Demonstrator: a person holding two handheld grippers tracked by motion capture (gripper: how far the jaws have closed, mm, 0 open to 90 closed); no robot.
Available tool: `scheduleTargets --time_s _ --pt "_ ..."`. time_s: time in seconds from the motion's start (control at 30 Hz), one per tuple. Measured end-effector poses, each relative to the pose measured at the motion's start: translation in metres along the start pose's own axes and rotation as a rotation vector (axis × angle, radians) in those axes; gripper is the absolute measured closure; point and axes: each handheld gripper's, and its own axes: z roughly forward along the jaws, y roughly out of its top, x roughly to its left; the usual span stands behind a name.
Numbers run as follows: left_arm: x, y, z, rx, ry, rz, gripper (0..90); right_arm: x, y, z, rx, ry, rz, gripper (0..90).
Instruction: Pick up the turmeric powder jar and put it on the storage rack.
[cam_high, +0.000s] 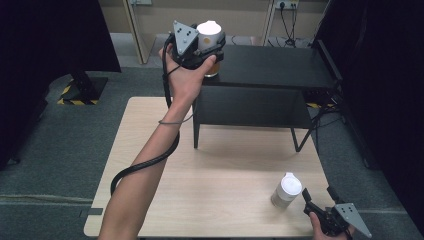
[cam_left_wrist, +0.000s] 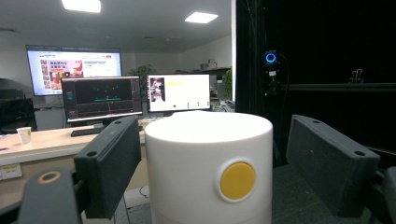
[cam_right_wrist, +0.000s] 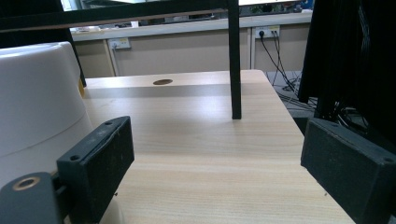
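Light wooden desk (cam_high: 210, 175) fills the centre of the high view; on its far half stands one black two-tier shelf (cam_high: 270, 65). Two white cylindrical containers counted. First container (cam_high: 209, 31), upper centre of the high view, held up over the shelf's left end inside the left tongs (cam_high: 205, 45); amber part shows just below the tongs. Left gripper view gives what the high view cannot: this container (cam_left_wrist: 208, 163) is smooth white with a round yellow button (cam_left_wrist: 237, 180) on its side, seated between the two black pads (cam_left_wrist: 109, 163), a sliver of gap visible on each side, so whether the pads actually press it I cannot tell. Same view also shows, upper left, three lit screens on a distant office counter and one paper cup. Second container (cam_high: 286, 190), lower right of the high view, stands upright on the desk, just left of the right tongs (cam_high: 317, 202). Right gripper view: tongs spread wide, gripping nothing, bare desk between them; the white container (cam_right_wrist: 37, 107) sits at left, beside and outside the left pad; one black shelf leg (cam_right_wrist: 234, 60) stands beyond.
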Motion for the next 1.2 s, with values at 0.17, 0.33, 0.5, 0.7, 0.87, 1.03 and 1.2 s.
scheduleTargets --time_s 0.17,0.33,0.5,0.7,0.87,1.03,1.2 --pt "-0.001 0.002 -0.007 -0.01 -0.002 0.002 16.4 0.0 0.0 0.0 0.001 0.001 0.0 9.9" --pt "0.001 0.0 -0.013 -0.002 -0.005 -0.006 16.5 0.0 0.0 0.0 0.001 0.001 0.0 9.9" --pt "0.005 -0.005 -0.021 0.0 -0.031 -0.039 16.5 0.0 0.0 0.0 0.001 0.001 -0.002 9.9" --pt "0.009 -0.013 -0.032 -0.012 -0.034 -0.037 16.4 0.0 0.0 0.0 0.003 0.001 -0.007 9.9" --pt "0.008 -0.018 -0.038 -0.012 -0.037 -0.034 16.4 0.0 0.0 0.0 0.002 -0.001 -0.005 9.9" --pt "0.006 -0.025 -0.048 -0.015 -0.039 -0.045 16.4 0.001 0.001 0.0 0.004 -0.001 -0.009 9.9" --pt "0.006 -0.031 -0.056 -0.012 -0.065 -0.056 16.4 0.001 0.0 0.0 0.003 -0.002 -0.008 9.9"
